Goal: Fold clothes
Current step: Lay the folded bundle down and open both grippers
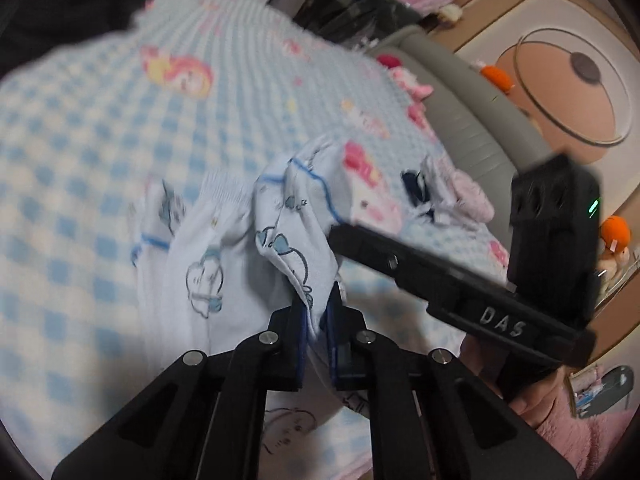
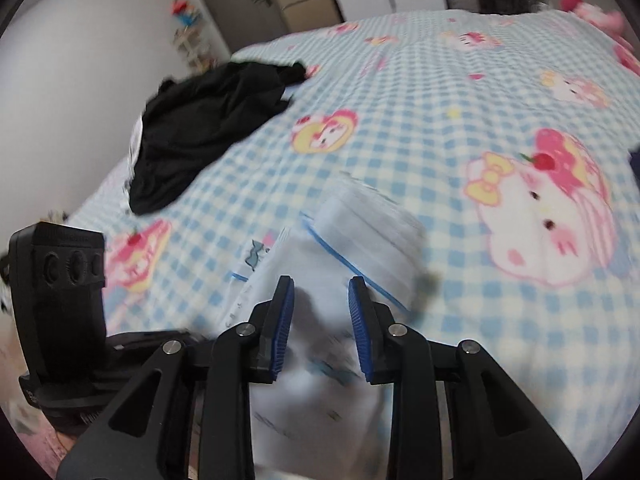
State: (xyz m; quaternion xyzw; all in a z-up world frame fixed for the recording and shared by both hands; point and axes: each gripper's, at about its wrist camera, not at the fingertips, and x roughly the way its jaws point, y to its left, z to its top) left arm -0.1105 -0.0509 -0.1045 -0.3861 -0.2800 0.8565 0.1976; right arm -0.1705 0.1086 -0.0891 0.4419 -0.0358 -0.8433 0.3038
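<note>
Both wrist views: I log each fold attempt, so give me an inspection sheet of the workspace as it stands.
Surface: bed with a blue-and-white checked cartoon blanket.
Job's things: white printed garment with blue trim, bunched and partly lifted off the blanket.
Clutter: black garment crumpled farther back on the bed; small dark and pink clothes near the edge.
Grippers: left gripper shut on a fold of the white printed garment; right gripper open, jaws apart over the cloth.
Cables: nothing seen.
Surroundings: grey padded bed edge, plush toys, door and white wall.
</note>
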